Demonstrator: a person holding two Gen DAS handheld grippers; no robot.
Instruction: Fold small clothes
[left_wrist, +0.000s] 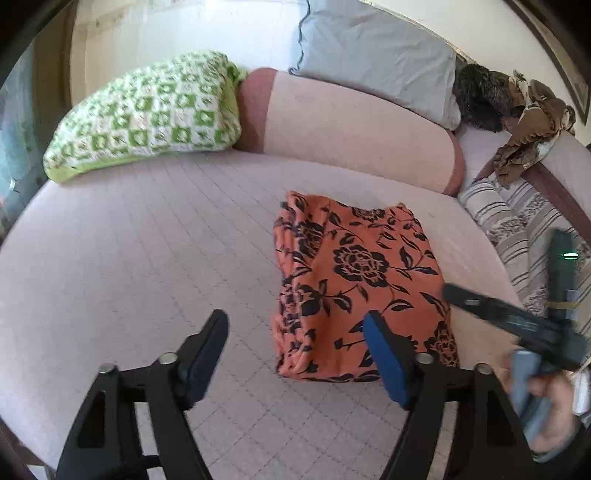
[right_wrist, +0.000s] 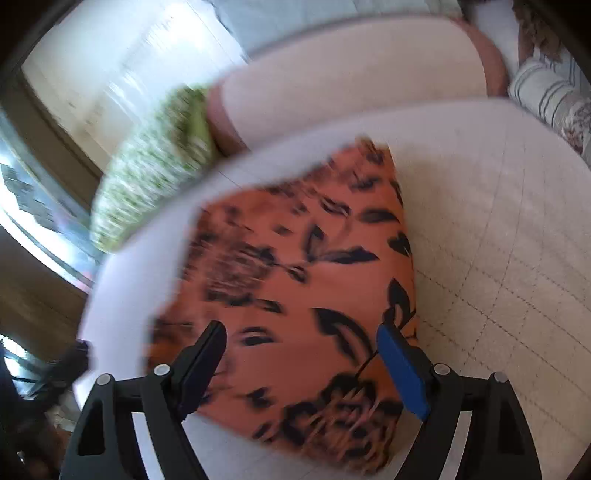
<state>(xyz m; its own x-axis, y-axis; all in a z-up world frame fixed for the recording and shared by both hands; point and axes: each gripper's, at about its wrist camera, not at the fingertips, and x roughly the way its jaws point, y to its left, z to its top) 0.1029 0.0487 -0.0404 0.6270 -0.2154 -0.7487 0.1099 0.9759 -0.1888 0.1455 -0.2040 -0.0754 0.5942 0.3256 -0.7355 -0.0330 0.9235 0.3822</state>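
Orange floral garment (left_wrist: 354, 284) (folded) on bed

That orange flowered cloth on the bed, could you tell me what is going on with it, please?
A person is folding small clothes with a handheld gripper in each hand. The orange floral garment lies folded into a rough rectangle on the pale quilted bed. The left gripper and the right gripper both hang open over it, gripping nothing. The right view is blurred.

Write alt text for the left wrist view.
An orange floral garment lies folded on a pale quilted bed, just beyond the open left gripper. A green checked pillow and pink bolster sit behind; the right gripper enters at right.
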